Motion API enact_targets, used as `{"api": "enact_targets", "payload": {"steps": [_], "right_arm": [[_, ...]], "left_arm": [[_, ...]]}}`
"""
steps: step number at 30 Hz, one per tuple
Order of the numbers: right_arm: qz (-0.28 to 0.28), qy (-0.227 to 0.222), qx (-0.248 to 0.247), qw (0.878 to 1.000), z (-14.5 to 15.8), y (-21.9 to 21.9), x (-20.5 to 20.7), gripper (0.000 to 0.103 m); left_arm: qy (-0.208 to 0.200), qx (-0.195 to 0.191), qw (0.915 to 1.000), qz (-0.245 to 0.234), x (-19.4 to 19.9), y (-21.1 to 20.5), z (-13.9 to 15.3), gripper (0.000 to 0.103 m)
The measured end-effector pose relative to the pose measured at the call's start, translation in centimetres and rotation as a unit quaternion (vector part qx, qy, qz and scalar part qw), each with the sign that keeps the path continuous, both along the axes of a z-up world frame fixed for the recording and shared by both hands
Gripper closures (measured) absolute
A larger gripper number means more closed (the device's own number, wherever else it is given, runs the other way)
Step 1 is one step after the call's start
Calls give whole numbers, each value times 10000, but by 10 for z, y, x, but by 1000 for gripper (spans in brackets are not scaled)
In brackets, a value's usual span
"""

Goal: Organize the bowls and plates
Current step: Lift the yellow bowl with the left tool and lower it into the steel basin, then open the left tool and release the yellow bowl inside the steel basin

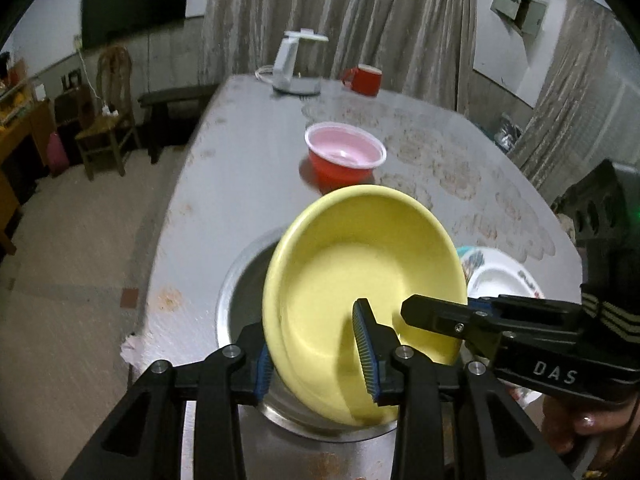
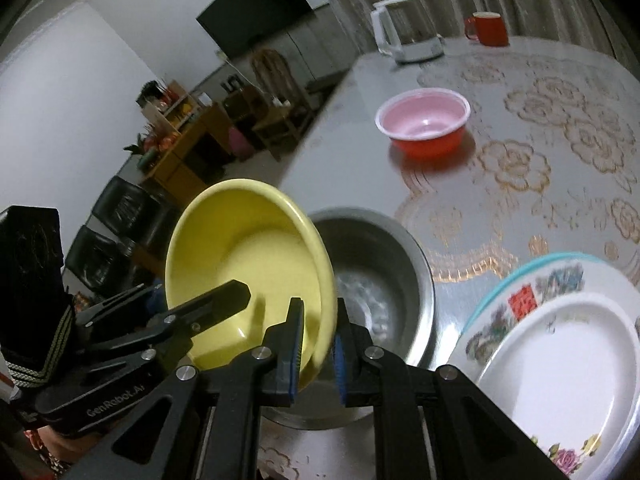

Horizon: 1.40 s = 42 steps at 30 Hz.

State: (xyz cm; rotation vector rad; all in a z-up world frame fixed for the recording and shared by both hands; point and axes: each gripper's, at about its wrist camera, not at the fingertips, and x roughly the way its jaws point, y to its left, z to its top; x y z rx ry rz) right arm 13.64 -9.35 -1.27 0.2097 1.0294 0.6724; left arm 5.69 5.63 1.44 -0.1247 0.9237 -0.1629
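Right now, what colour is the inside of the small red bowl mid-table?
Pale pink inside, with a white rim; the small red plastic bowl shows it best in the right wrist view.

Dim indoor light, bluish cast; motion blur, fisheye edges bent, corners black.

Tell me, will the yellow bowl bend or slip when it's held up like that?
Probably stiff: the yellow bowl looks evenly round though the left gripper and right gripper pinch only its rim. Maybe slippery: its surface looks smooth and glossy, and it hangs tilted. If it slid out, it would likely drop into the steel bowl beneath.
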Motion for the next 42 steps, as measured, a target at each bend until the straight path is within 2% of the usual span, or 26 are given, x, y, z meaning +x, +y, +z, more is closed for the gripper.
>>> {"api": "enact_targets", "payload": {"steps": [5, 9, 21, 31, 42], "right_arm": [[-24, 215, -272, 9994, -16, -1, 0, 79], [-22, 258, -540, 9982, -22, 1, 1, 73], [-34, 333, -822, 9961, -22, 13, 3, 65], [-214, 284, -812, 9961, -17, 5, 5, 63], [-145, 214, -728, 9970, -15, 6, 5, 63]], "left_arm": [[396, 39, 9991, -106, 12, -4, -29, 67], [535, -19, 9984, -189, 15, -6, -41, 66], [426, 289, 9982, -308, 22, -3, -44, 66], [413, 473, 9976, -297, 24, -5, -44, 65], [383, 276, 9987, -165, 21, 3, -34, 51]]}}
